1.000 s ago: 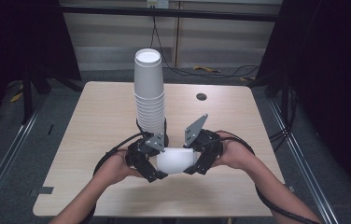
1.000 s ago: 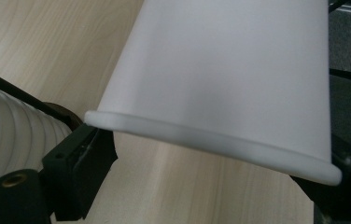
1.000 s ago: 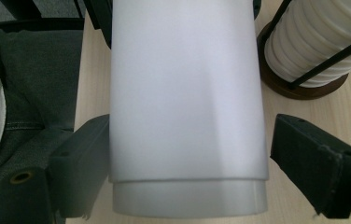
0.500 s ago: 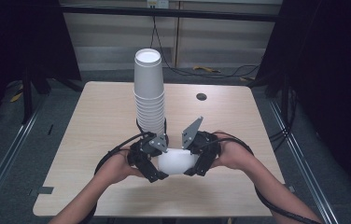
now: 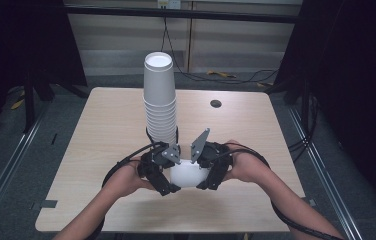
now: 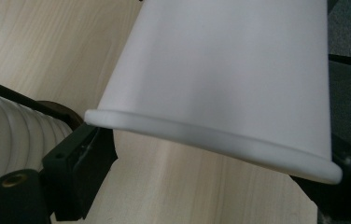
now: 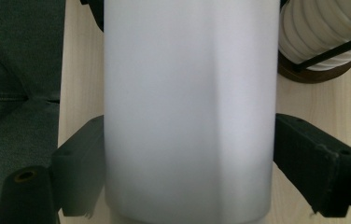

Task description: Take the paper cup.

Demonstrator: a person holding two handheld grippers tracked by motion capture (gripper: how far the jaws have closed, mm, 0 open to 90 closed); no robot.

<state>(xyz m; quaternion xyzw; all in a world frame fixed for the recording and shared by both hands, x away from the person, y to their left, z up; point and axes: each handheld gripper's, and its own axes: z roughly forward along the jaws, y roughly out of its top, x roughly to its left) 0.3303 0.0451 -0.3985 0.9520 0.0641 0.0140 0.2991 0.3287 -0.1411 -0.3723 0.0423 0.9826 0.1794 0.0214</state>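
Both hands low and close together, jaws turned toward each other.

My left gripper and right gripper sit side by side, forearms coming in from below. Left jaws are clamped on the white cup; right jaws have just been closing, its sides between them.

My left gripper and right gripper are matt black blocks of angular plastic. A grey three-cornered plate sits on top of each; the right one stands up like a fin. Thick black cables loop out from both and trail back along my bare forearms. My fingers are squared black slabs with small screw holes, and a brass-ringed socket shows on a rounded black post beside them.
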